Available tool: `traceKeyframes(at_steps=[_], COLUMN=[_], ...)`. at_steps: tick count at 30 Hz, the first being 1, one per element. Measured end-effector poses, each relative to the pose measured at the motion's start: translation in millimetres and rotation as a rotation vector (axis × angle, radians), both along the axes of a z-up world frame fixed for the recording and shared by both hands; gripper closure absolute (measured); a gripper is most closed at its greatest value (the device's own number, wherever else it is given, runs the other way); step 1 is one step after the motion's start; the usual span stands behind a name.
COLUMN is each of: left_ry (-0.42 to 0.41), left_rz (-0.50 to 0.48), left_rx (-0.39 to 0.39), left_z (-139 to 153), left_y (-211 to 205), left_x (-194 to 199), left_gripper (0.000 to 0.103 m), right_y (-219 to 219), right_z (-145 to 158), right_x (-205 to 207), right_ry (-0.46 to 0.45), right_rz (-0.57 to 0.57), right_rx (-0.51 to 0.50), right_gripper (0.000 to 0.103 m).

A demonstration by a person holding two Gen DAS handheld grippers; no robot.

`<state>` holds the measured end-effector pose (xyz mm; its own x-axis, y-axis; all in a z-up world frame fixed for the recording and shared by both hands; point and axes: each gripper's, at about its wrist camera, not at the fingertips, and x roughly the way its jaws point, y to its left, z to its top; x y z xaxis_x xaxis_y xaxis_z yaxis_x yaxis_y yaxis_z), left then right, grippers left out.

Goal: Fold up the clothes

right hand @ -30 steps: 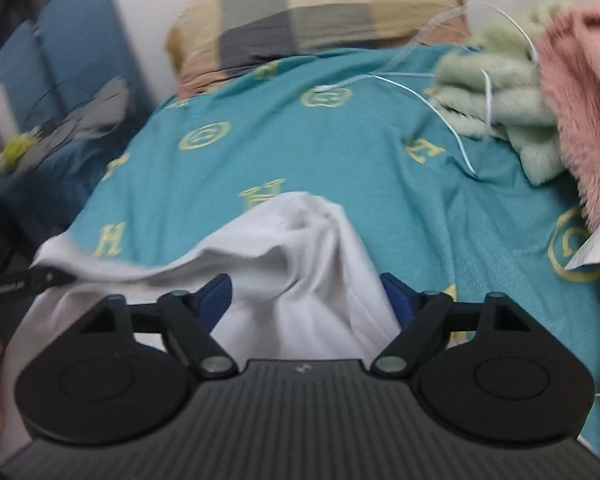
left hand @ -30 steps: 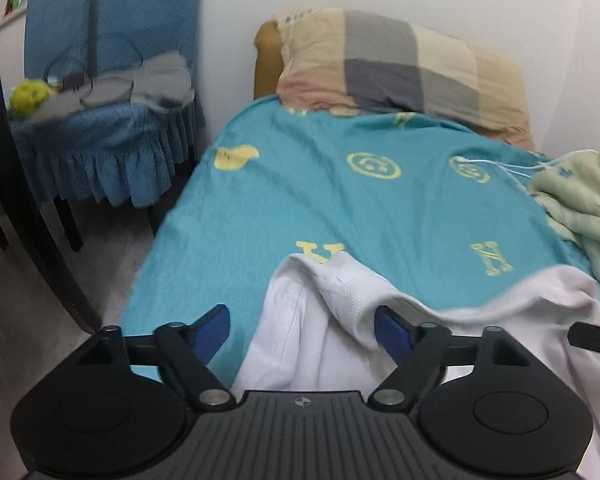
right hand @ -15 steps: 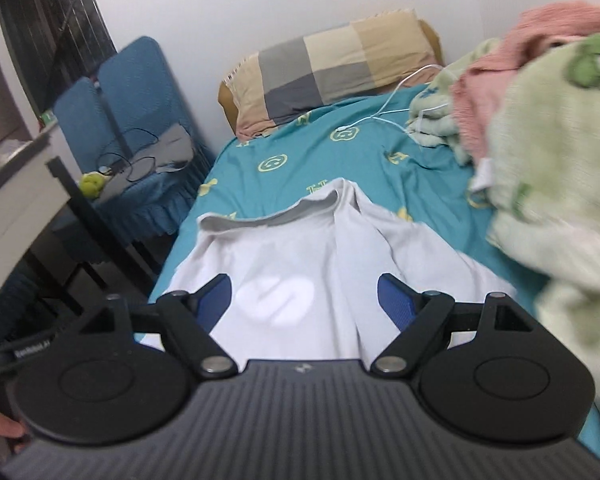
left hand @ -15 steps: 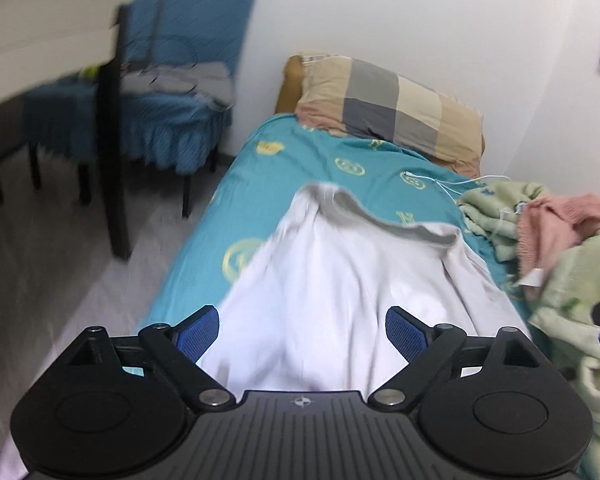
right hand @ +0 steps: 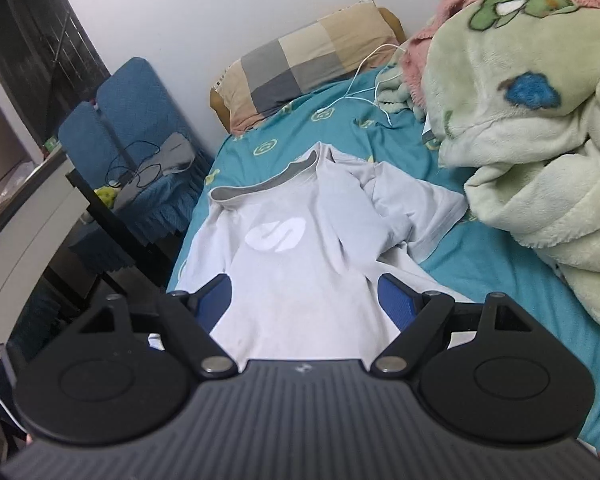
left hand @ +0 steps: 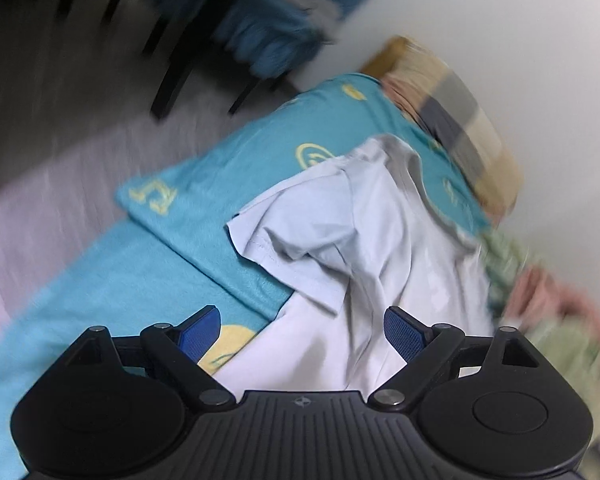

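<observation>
Right wrist view shows a white T-shirt spread front-up on the teal bed sheet, its grey-lined collar toward the checked pillow at the head of the bed. One sleeve is bunched and folded near the pale green blanket heaped along the far edge. The right gripper hovers over the shirt's lower part, jaws spread wide with nothing clamped. In the blurred, tilted left wrist view, the left gripper hangs over the shirt's side by the bed's outer edge, jaws wide apart and gripping nothing, with the other sleeve lying creased on the sheet ahead.
</observation>
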<state>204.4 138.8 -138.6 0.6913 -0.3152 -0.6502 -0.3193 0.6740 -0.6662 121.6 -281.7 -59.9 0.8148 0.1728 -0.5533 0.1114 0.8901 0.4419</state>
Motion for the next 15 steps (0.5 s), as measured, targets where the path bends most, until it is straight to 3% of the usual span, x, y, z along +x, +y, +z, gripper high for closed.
traceKeyframes(at_steps=[5,12,15], left_ry=[-0.003,-0.01,0.007], left_rz=[0.107,0.182,0.204], left_rx=[-0.235,-0.282,-0.255], left_z=[-28.6,-44.9,-49.7], left_y=[16.1,21.9,27.6], left_x=[25.5,49.5,58.5], left_gripper=[0.019,0.035,0.056], right_y=[3.5,6.1,7.2], right_z=[-23.0,-44.5,-49.6], right_x=[22.3,55.7,62.2], right_ry=[0.069,0.126,0.138], right_rz=[0.018,0.008,0.011], right_rx=[0.029,0.057,0.059], right_gripper=[0.021,0.021,0.021])
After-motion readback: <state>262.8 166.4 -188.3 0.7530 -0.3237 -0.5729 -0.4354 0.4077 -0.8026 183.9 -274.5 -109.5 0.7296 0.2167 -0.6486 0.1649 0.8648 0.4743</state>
